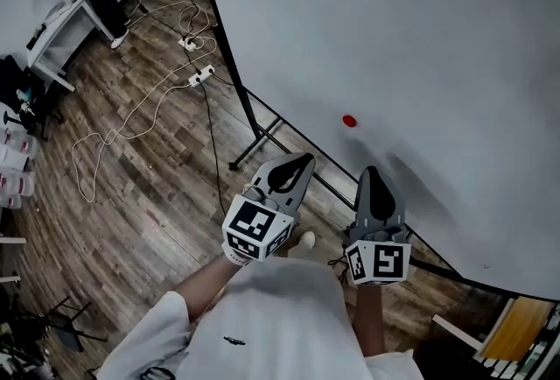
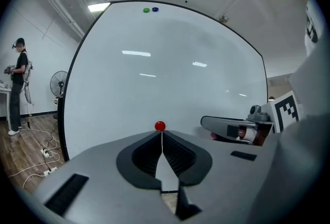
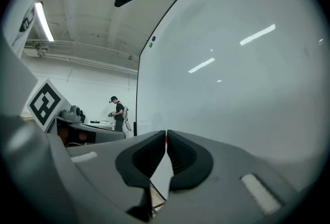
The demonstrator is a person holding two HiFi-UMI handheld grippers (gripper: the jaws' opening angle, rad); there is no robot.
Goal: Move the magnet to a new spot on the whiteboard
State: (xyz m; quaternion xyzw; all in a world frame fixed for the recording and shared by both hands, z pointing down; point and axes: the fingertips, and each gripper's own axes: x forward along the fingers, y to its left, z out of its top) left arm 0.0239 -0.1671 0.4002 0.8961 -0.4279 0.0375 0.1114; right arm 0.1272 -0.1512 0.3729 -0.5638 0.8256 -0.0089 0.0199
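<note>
Sticking on the whiteboard [image 2: 170,63], the magnet [image 2: 160,126] sits beyond the left gripper's [image 2: 161,135] closed jaws.

Cool, even indoor light fills all three views, bright without harshness. A ceiling strip light [image 2: 98,7] glows at the upper left of the left gripper view, and long white streaks of glare lie across the whiteboard [image 2: 170,63] in both gripper views. In the head view a soft grey shadow smears the whiteboard. The wide-angle lenses bow its edge, and the gripper views darken to black at their corners.
</note>
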